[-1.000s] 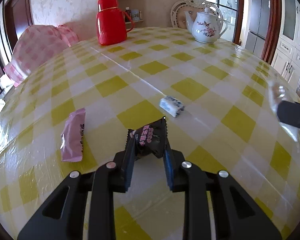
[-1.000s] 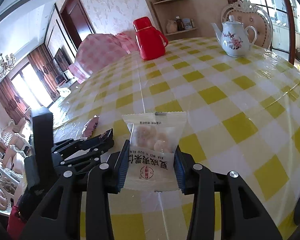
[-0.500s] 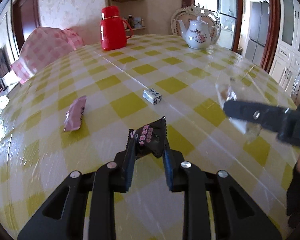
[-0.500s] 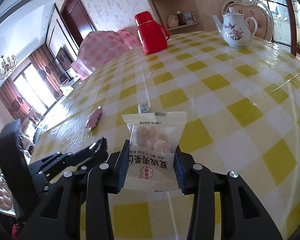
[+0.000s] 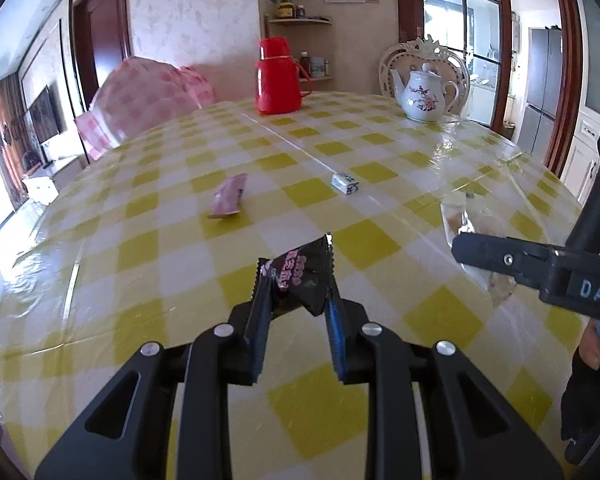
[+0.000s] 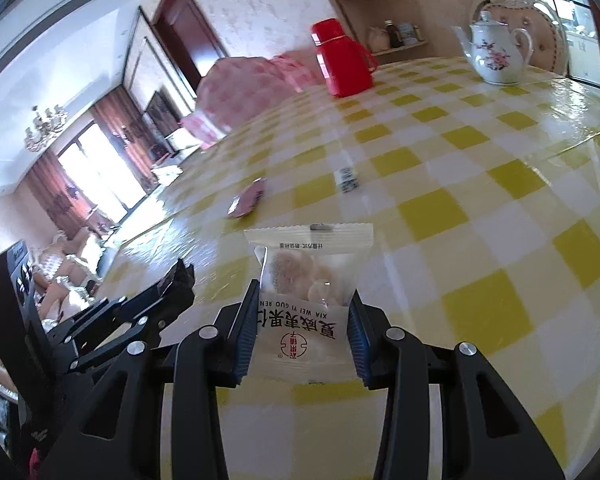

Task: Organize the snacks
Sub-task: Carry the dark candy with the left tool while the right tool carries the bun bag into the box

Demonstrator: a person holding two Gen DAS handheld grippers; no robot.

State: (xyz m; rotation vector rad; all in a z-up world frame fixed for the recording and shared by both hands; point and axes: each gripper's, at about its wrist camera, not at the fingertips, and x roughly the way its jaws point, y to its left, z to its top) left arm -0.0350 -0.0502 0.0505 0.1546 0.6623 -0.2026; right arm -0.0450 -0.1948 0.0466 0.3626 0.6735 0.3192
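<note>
Between our left gripper's (image 5: 296, 292) jaws we pinch a black snack packet (image 5: 300, 276), crumpled and lifted above the yellow-checked table (image 5: 380, 240). Beside it, our right gripper (image 6: 304, 312) clamps a clear packet of pale round snacks (image 6: 306, 292) by its two side edges, printed label toward us and upside down; from the left wrist view that same packet shows only as a glassy blur ahead of the right gripper's finger.

Farther out on the cloth lie two loose snacks, well apart from each other: a pink packet (image 5: 229, 199) to the left and a small blue-and-white wrapped sweet (image 5: 345, 183) to the right, just beside the crease that runs across the table.

At the far edge stand the only vessels we can see, a red thermos jug (image 5: 278, 76) with its lid on and a white flowered teapot (image 5: 422, 96), lid also on; what either one holds we cannot tell. A pink checked cover (image 5: 148, 96) sits off the far left rim.

Compared with a second ago, both grips are unchanged, yet the pink packet and the wrapped sweet now look farther from our left gripper, and the right gripper reaches deeper into the left wrist view.
</note>
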